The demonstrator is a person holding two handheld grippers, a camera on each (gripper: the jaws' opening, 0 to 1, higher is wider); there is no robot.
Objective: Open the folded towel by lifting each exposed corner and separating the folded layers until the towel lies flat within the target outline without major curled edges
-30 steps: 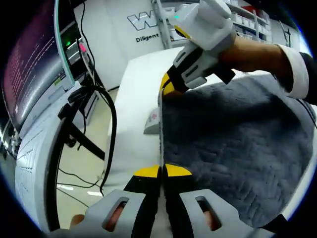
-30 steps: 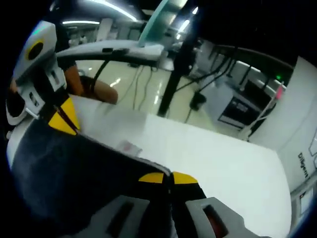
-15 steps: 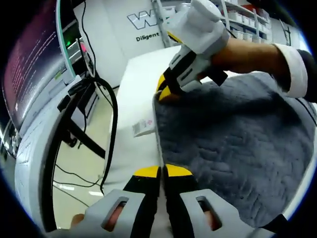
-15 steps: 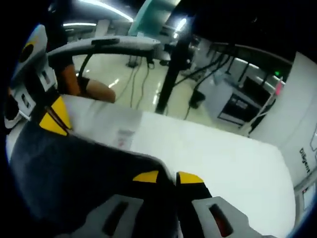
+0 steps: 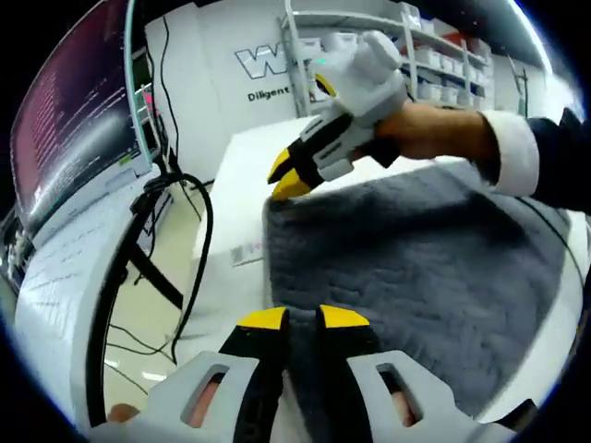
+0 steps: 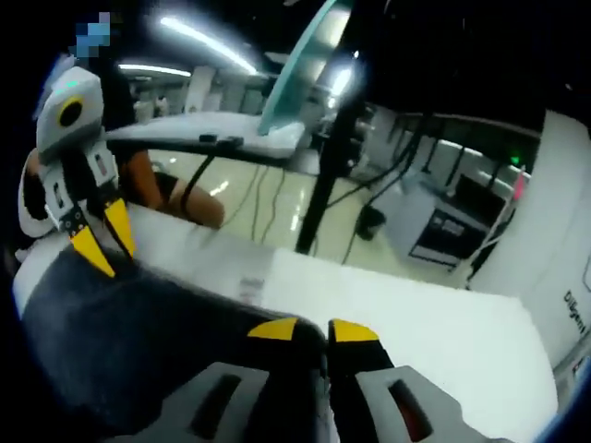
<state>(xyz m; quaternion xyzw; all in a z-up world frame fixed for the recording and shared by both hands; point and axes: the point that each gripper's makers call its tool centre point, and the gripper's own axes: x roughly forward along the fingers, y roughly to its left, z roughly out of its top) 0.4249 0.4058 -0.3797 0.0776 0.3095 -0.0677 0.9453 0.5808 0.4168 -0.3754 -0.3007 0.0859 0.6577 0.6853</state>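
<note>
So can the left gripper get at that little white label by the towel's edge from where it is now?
Probably yes. The left gripper is open at the gray towel's edge, and the white label lies on bare white table just ahead of it, with nothing between. The right gripper is farther along that edge.

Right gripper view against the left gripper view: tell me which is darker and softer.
Right gripper view: dim and soft, the grey towel nearly featureless, ceiling lights flaring. Left gripper view: brighter and sharper, towel weave readable; fisheye bends the monitor edge.
</note>
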